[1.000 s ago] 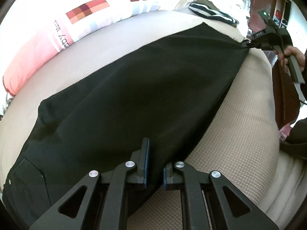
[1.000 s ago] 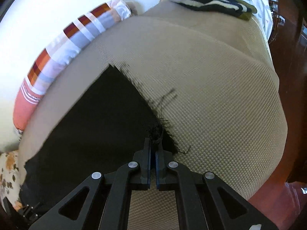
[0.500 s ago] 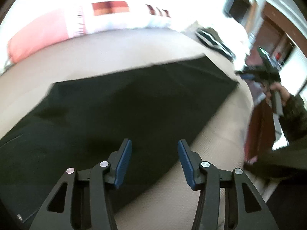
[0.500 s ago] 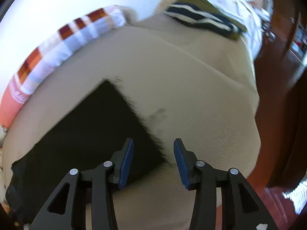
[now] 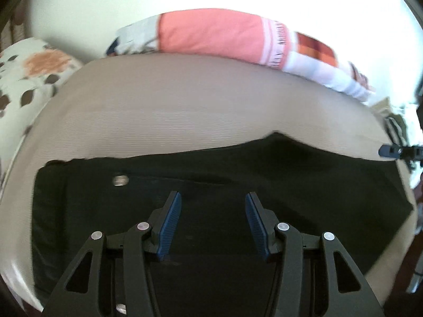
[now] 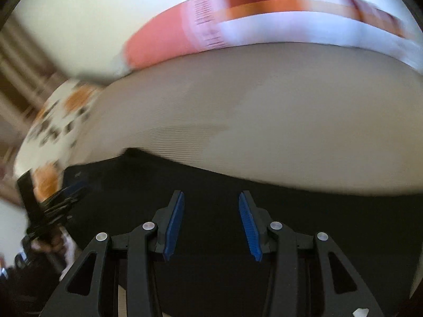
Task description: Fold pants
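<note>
The black pants point(image 5: 211, 174) lie flat along the near part of the beige bed point(image 5: 185, 100), waistband with a metal button point(image 5: 120, 179) at the left. My left gripper point(image 5: 212, 200) is open and empty above the pants near the waist. My right gripper point(image 6: 211, 200) is open and empty above the pants point(image 6: 264, 198) farther along the leg. The right gripper's tip point(image 5: 396, 151) shows at the right edge of the left wrist view. The left gripper point(image 6: 53, 203) shows blurred at the left of the right wrist view.
A pink and striped pillow point(image 5: 224, 34) lies along the far edge of the bed by the white wall. A white floral pillow point(image 5: 29, 74) sits at the left end. Striped clothes point(image 5: 394, 124) lie at the right end. Both views are motion-blurred.
Both grippers let go of the pants and opened. Both have swung left, the left toward the waistband and the right over the leg. The pants lie still on the bed.
</note>
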A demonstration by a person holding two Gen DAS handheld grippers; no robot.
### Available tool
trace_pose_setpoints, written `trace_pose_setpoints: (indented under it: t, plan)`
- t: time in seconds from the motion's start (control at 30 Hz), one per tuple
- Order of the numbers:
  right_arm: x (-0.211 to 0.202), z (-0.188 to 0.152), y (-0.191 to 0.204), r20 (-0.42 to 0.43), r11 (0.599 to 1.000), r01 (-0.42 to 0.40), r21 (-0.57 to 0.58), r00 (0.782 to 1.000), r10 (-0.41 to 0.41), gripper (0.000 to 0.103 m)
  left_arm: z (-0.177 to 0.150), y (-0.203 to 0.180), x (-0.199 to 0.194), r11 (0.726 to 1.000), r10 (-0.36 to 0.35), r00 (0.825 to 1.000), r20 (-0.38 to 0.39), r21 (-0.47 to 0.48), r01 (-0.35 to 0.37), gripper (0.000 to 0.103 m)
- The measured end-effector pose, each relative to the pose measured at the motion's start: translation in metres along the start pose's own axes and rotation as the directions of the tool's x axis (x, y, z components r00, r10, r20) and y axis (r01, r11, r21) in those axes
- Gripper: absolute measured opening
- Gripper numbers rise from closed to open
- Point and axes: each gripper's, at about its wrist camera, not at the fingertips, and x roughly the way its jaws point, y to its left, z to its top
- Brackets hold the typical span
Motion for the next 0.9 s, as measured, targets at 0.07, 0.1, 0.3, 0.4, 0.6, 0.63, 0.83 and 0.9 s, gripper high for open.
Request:
trace_pose_setpoints:
  t: [0.07, 0.1, 0.3, 0.4, 0.6, 0.63, 0.83, 0.9]
  plan:
    - [0.026, 0.020, 0.027, -0.051, 0.995, -0.064, -0.077, 0.997, 0.060, 0.042, -0.004, 0.018, 0.005, 0.999, 0.011, 1.000, -0.014, -0.034, -0.011, 0.052]
    - [0.042, 0.031, 0.041, -0.079, 0.988, -0.099, -0.121, 0.993, 0.090, 0.042, -0.005, 0.022, 0.007, 0.999, 0.004, 1.000, -0.017, -0.042, -0.005, 0.052]
    - [0.103, 0.059, 0.098, -0.244, 0.938, -0.251, -0.240, 0.950, 0.192, 0.042, -0.009, 0.033, 0.011, 0.999, -0.014, 1.000, -0.007, -0.038, 0.014, 0.052]
    - [0.132, 0.068, 0.111, -0.321, 0.921, -0.268, -0.283, 0.931, 0.173, 0.042, -0.009, 0.034, 0.011, 0.999, -0.027, 1.000, -0.003, -0.031, 0.027, 0.052]
    - [0.141, 0.070, 0.121, -0.352, 0.899, -0.289, -0.329, 0.921, 0.168, 0.010, -0.010, 0.039, 0.010, 0.997, -0.060, 0.998, 0.006, -0.051, 0.060, 0.052]
    - [0.137, 0.073, 0.120, -0.310, 0.904, -0.254, -0.343, 0.939, 0.147, 0.010, -0.010, 0.041, 0.009, 0.996, -0.067, 0.998, 0.011, -0.060, 0.068, 0.052]
    - [0.155, 0.065, 0.113, -0.235, 0.929, -0.169, -0.330, 0.968, 0.092, 0.007, -0.010, 0.042, 0.011, 0.997, -0.059, 0.998, 0.025, -0.057, 0.060, 0.052]
    - [0.153, 0.065, 0.110, -0.223, 0.940, -0.161, -0.301, 0.970, 0.095, 0.009, -0.009, 0.039, 0.012, 0.998, -0.043, 0.999, 0.025, -0.037, 0.043, 0.052]
